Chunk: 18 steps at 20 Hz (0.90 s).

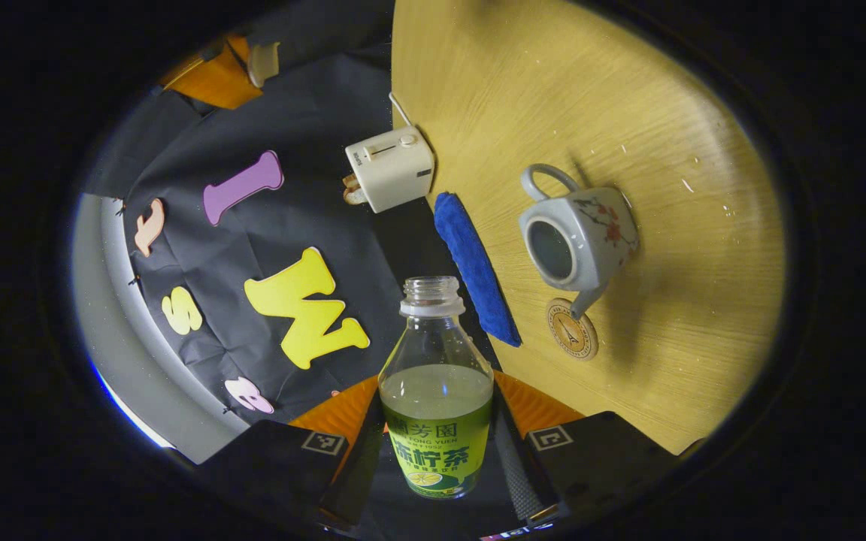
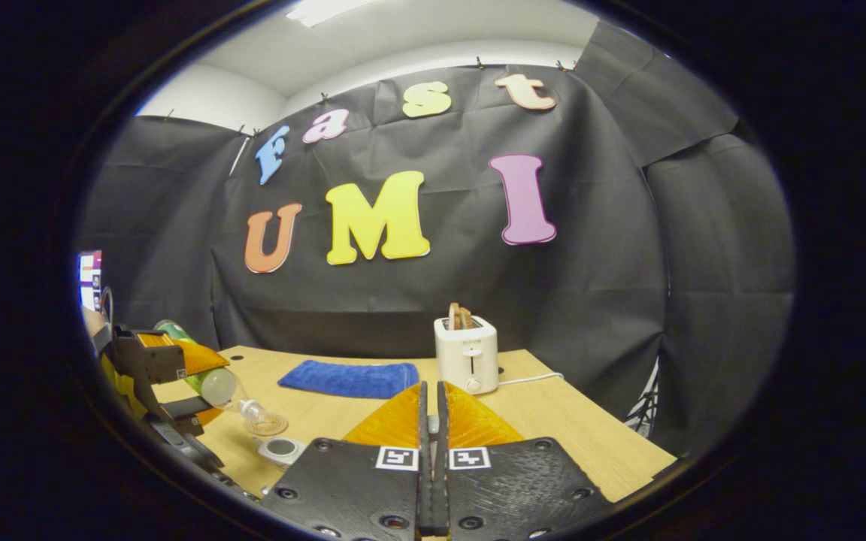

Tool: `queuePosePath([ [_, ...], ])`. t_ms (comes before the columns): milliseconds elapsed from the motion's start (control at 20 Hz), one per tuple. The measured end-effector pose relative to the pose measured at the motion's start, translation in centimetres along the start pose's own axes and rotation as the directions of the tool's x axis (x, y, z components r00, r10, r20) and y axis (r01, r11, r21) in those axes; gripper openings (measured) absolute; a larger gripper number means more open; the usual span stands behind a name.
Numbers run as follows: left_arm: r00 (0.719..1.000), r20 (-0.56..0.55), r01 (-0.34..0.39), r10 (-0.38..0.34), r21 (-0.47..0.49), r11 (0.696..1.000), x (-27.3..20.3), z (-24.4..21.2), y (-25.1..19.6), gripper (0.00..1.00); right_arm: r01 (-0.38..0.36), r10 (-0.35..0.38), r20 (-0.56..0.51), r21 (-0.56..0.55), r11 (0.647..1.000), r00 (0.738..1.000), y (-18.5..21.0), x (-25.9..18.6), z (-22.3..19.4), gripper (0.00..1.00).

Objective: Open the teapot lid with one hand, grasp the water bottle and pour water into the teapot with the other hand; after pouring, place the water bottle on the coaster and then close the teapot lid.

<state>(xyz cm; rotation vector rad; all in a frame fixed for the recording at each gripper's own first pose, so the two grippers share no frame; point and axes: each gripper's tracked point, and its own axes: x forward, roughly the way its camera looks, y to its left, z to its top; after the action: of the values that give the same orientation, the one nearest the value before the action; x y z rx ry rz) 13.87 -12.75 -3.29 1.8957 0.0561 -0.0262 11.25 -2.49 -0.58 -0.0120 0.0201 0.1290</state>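
The left gripper (image 1: 437, 458) clamps a tilted, uncapped water bottle (image 1: 437, 398) near the open teapot (image 1: 579, 237), risking a spill on the tabletop (image 1: 688, 315) if misaimed; the right gripper (image 2: 433, 466) is clenched, its contents indiscernible.

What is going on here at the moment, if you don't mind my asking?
A person is working with two handheld grippers at a wooden table. The left gripper holds an uncapped water bottle, tipped toward the teapot, whose lid is off. No water is visibly flowing. The right gripper is raised with its fingers closed; whether it holds the lid is unclear. The coaster by the spout is unoccupied.
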Motion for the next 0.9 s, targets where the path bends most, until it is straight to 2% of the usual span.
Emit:
queuePosePath([
  [100,0.999,-0.011,-0.033,0.032,-0.132,0.991,0.6,-0.6,1.1,0.73,0.001,-0.001,0.009,-0.004,1.000,1.000,0.2,-0.2,0.3,0.00],
  [200,0.998,-0.042,-0.062,0.051,-0.305,0.950,1.3,-1.8,1.8,0.73,-0.003,0.004,0.017,-0.011,1.000,1.000,0.4,-0.5,0.7,0.00],
  [300,0.994,-0.076,-0.107,0.080,-0.474,0.874,2.0,-2.9,2.8,0.73,-0.002,0.003,0.024,-0.019,1.000,1.000,0.5,-0.8,1.0,0.00],
  [400,0.984,-0.136,-0.172,0.111,-0.618,0.767,2.5,-4.7,3.8,0.73,-0.004,0.005,0.031,-0.024,1.000,1.000,0.7,-1.1,1.3,0.00],
  [450,0.977,-0.165,-0.211,0.134,-0.680,0.703,2.8,-5.8,4.8,0.74,-0.005,0.006,0.032,-0.027,1.000,0.999,0.7,-1.1,1.3,0.00],
  [550,0.964,-0.214,-0.264,0.156,-0.799,0.541,3.0,-7.8,5.8,0.74,-0.005,0.006,0.030,-0.036,0.999,1.000,0.8,-1.1,1.3,0.00],
  [600,0.963,-0.231,-0.270,0.143,-0.855,0.443,3.4,-8.7,5.9,0.74,-0.005,0.006,0.027,-0.039,0.999,1.000,0.8,-1.0,1.2,0.00],
  [650,0.966,-0.227,-0.257,0.126,-0.905,0.338,3.5,-9.2,5.9,0.74,-0.005,0.006,0.025,-0.040,0.999,1.000,0.9,-1.0,1.2,0.00],
  [750,0.976,-0.210,-0.216,0.063,-0.970,0.108,4.3,-10.0,5.3,0.74,-0.006,0.007,0.022,-0.037,0.999,1.000,0.9,-1.0,1.1,0.00],
  [800,0.982,-0.184,-0.184,0.047,-0.983,-0.013,4.6,-10.0,5.3,0.75,-0.007,0.007,0.019,-0.038,0.999,1.000,1.0,-1.0,1.0,0.00],
  [850,0.986,-0.163,-0.157,0.045,-0.980,-0.122,5.0,-10.3,5.6,0.75,-0.008,0.008,0.015,-0.040,0.999,1.000,1.0,-0.9,0.9,0.00],
  [900,0.987,-0.155,-0.143,0.051,-0.972,-0.187,5.0,-10.6,5.7,0.76,-0.006,0.007,0.013,-0.042,0.999,1.000,1.0,-0.8,0.8,0.00],
])
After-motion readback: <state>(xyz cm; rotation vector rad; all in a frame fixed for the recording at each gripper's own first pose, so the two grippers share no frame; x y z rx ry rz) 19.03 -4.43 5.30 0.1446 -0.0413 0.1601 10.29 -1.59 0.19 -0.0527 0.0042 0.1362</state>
